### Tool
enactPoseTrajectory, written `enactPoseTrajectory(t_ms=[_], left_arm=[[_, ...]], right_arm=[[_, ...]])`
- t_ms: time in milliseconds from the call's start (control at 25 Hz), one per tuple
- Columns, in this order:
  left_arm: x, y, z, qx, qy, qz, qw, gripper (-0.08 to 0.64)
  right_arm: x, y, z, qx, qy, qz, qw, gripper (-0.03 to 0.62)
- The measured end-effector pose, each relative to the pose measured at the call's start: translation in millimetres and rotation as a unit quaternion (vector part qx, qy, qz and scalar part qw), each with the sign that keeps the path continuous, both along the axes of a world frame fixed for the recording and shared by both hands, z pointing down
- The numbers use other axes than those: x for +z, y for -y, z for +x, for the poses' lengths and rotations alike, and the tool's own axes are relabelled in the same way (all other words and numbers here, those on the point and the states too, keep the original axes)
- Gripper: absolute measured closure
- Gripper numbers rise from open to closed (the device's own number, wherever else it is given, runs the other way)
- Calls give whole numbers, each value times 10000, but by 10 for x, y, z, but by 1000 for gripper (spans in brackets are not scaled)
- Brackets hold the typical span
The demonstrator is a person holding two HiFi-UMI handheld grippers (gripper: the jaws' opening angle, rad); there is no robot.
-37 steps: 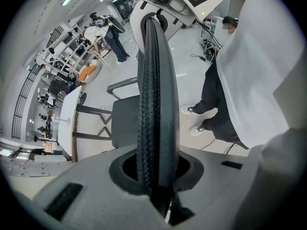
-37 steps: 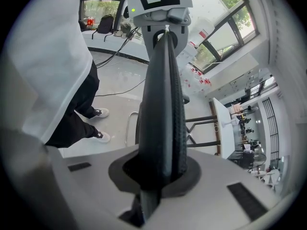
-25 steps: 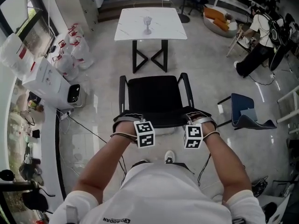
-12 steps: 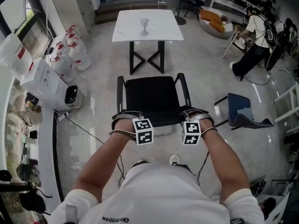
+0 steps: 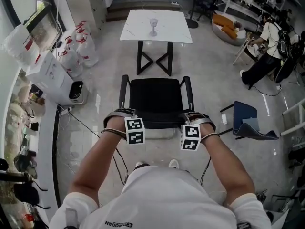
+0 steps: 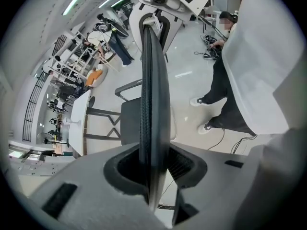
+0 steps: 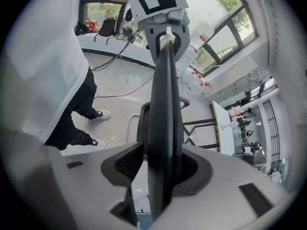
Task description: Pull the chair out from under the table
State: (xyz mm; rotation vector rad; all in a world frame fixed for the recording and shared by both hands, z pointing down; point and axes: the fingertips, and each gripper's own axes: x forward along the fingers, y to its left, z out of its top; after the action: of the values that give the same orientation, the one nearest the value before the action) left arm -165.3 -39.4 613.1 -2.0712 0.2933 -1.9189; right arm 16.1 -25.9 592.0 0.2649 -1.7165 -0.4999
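The black chair [image 5: 156, 99] stands on the floor in front of me, away from the white table [image 5: 174, 30] further ahead. Both grippers sit on the top edge of its backrest, the left gripper [image 5: 123, 115] at the left corner and the right gripper [image 5: 194, 119] at the right corner. In the left gripper view the backrest edge [image 6: 153, 80] runs between the jaws of the left gripper [image 6: 152, 162], with gaps beside the pads. The right gripper [image 7: 160, 162] stands the same way round the backrest [image 7: 165, 95]. Both pairs of jaws have just been opening and stand open.
A glass [image 5: 153, 26] stands on the table. White boxes and bags [image 5: 52, 75] line the left wall, with cables on the floor. A blue chair [image 5: 250, 120] lies at the right. A person [image 5: 267, 51] is at the far right.
The chair and both hands stay about where they were. Only the head view has shifted a little.
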Motion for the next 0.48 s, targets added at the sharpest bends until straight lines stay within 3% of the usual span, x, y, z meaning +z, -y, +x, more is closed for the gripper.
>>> enactPoseTrajectory(t_ms=[160, 280, 360, 400, 480], left_arm=[[-375, -174, -54, -306, -599, -58, 9977, 387], [-757, -177, -22, -688, -1496, 263, 9860, 422], [-1049, -159, 63, -1039, -2441, 510, 9628, 422], [-1187, -150, 100, -1246, -2985, 595, 9444, 422], [-1435, -97, 135, -1710, -4023, 709, 8966, 422]], right_arm=[[-448, -127, -61, 56, 716, 83, 9974, 408], [-839, -169, -140, 382, 1670, 47, 9852, 397], [-1077, -154, -168, 759, 2423, 71, 9672, 394], [-1178, -128, -175, 989, 2803, 117, 9547, 389], [-1318, -36, -157, 1452, 3430, 231, 9277, 382]])
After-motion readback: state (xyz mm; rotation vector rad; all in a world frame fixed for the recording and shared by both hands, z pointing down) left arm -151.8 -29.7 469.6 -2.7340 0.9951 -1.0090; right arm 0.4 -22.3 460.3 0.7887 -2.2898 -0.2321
